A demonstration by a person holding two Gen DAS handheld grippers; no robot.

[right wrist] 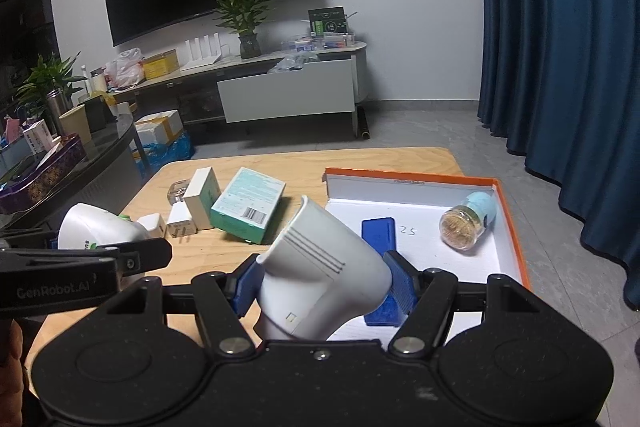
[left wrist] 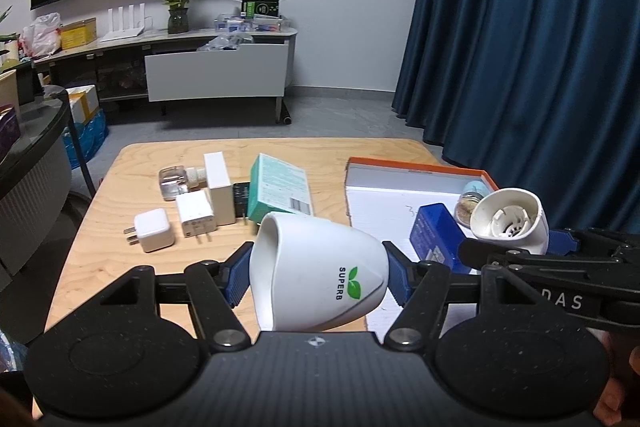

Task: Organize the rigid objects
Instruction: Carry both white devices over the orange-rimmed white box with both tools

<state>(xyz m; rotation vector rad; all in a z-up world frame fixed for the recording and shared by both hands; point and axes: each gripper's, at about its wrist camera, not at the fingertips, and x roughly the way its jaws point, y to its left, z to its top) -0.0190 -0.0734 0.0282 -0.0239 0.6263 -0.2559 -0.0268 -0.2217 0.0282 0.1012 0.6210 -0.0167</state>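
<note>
the left gripper (left wrist: pixel 316 267) is clenched on a white cup (left wrist: pixel 320 275) lying sideways; the right gripper (right wrist: pixel 320 283) grasps a white hair dryer (right wrist: pixel 324 267). the orange-rimmed box (right wrist: pixel 508 219) lies ahead and right, nearer the right gripper.

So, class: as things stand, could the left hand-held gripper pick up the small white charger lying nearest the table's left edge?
Probably not yet. The left hand-held gripper is already shut on the white cup, so its jaws are full. The white charger itself lies unobstructed on the table.
</note>
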